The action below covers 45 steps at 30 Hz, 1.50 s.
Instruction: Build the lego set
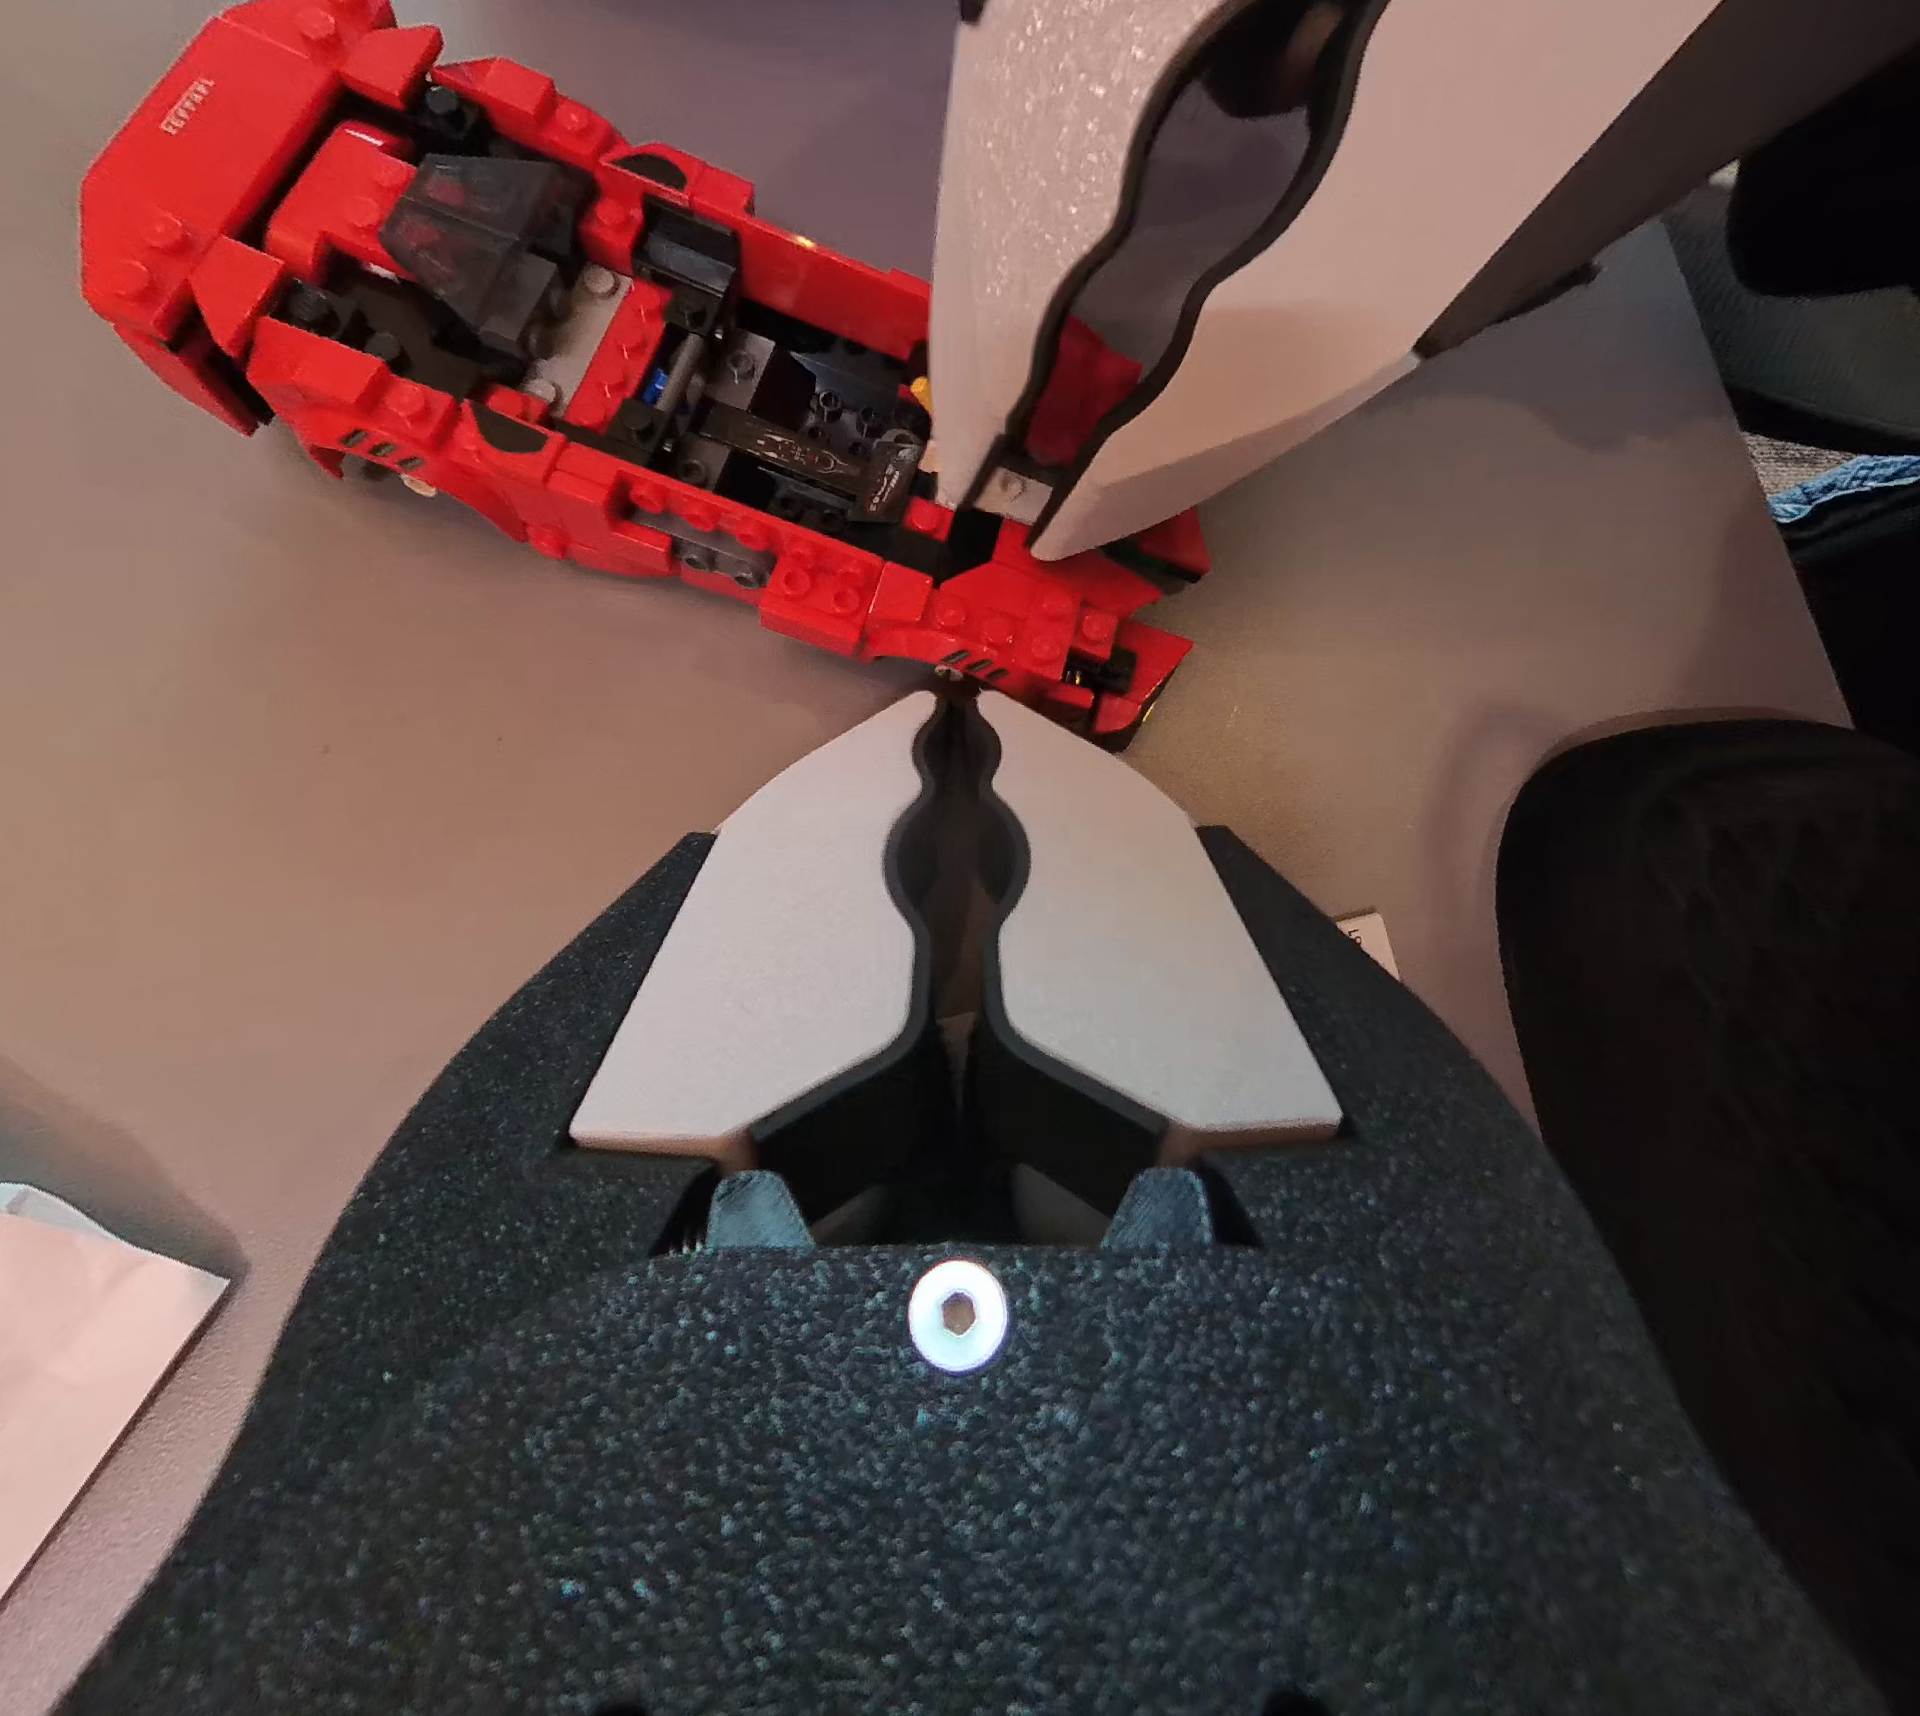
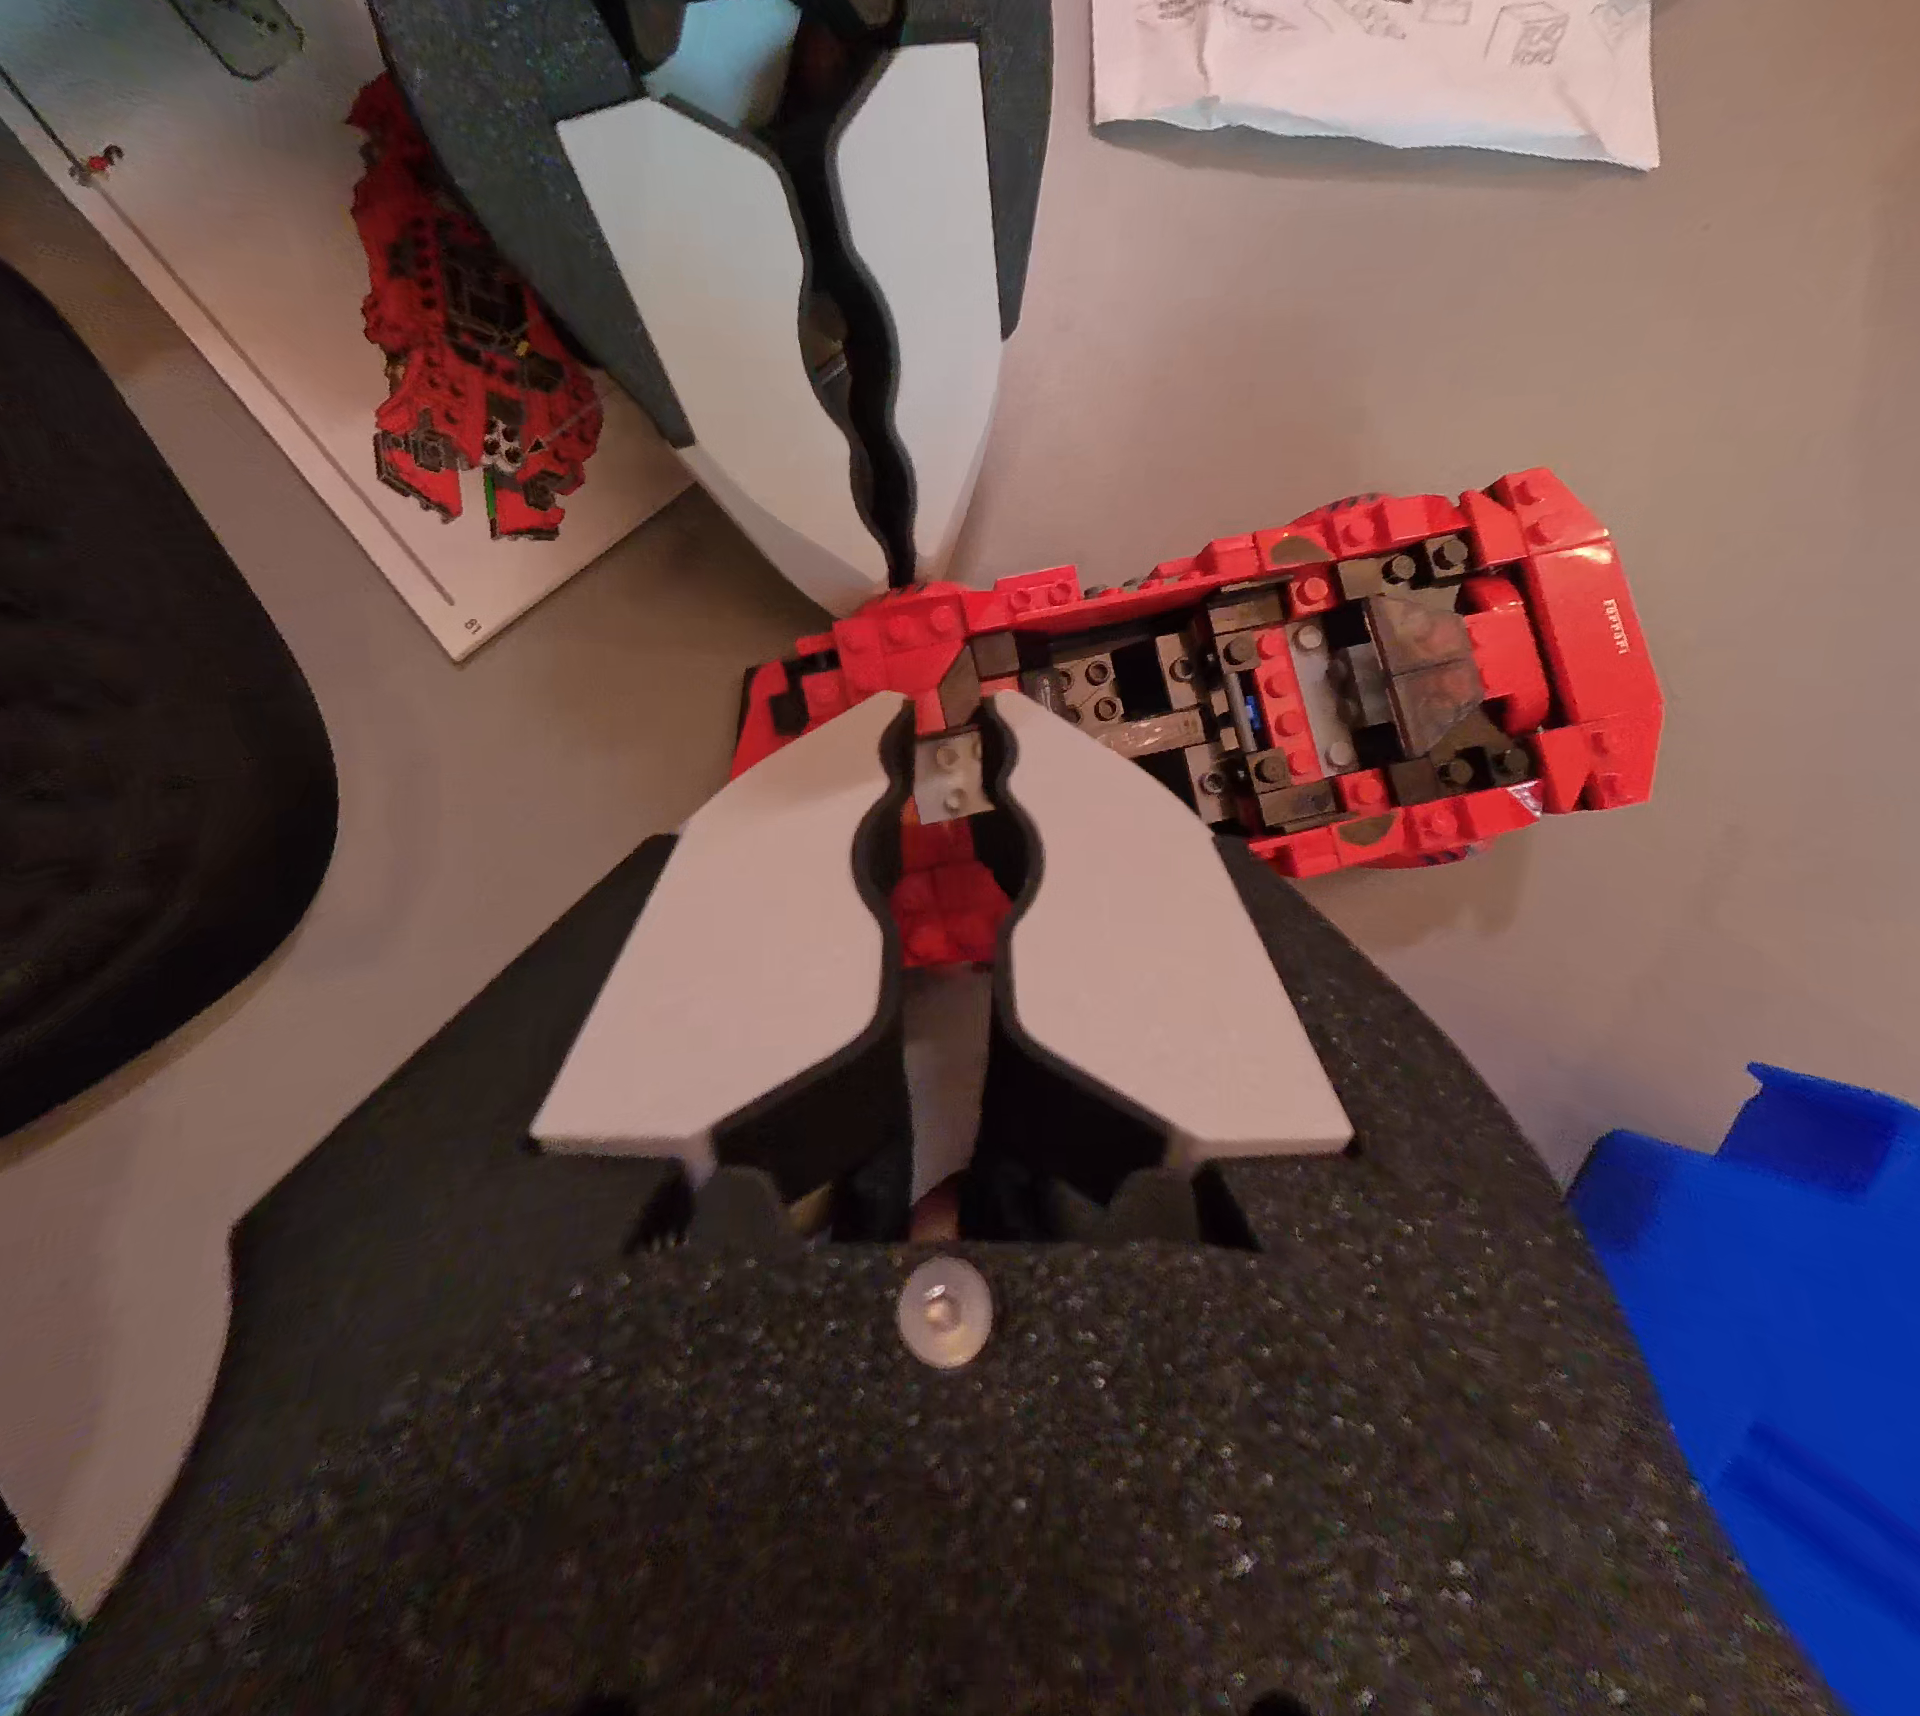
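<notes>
Risk: small grey plate (image 2: 951,775), pinched in right gripper (image 2: 948,710) over red car (image 1: 582,378), could twist, miss studs. Left gripper (image 1: 951,702) closed, empty, bracing car edge; slip would shove model.

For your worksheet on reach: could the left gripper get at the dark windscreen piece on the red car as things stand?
Probably yes. The left gripper sits shut at the car's near end, and the windscreen lies uncovered on top; the right gripper works far from it.

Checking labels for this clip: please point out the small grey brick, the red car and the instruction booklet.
small grey brick (image 2: 951,777): right wrist view, studded top.
red car (image 1: 197,149): left wrist view, flat red end panel.
instruction booklet (image 2: 312,378): right wrist view, white page margin.
</notes>
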Each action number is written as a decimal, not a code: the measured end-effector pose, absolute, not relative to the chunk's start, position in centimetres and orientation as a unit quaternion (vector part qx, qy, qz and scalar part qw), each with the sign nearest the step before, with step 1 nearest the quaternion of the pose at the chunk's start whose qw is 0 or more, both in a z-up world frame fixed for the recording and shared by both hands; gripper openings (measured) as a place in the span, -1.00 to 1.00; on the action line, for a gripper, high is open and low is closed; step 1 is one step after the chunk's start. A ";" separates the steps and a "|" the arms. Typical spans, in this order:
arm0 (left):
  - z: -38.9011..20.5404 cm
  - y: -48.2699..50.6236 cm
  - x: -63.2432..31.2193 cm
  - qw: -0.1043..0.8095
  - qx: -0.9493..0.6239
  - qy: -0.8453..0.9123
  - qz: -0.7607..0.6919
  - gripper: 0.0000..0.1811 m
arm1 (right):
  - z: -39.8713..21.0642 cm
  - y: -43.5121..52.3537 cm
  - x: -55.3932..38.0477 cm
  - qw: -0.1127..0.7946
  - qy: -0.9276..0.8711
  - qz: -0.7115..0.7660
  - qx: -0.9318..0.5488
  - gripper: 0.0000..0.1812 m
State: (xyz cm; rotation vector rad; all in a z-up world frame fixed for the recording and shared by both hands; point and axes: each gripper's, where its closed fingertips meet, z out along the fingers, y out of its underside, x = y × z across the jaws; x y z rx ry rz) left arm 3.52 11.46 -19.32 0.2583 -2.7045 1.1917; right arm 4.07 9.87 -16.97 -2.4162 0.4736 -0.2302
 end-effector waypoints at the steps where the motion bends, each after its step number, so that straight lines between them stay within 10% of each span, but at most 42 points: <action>1: -19.3 11.5 3.5 0.088 0.086 -0.908 0.399 -0.99 | -16.9 9.8 4.0 0.328 0.173 -0.082 -0.925 -0.80; 45: -19.4 11.4 3.5 0.092 0.088 -0.908 0.399 -1.00 | -17.2 10.3 3.7 0.256 0.105 -0.037 -0.960 -0.91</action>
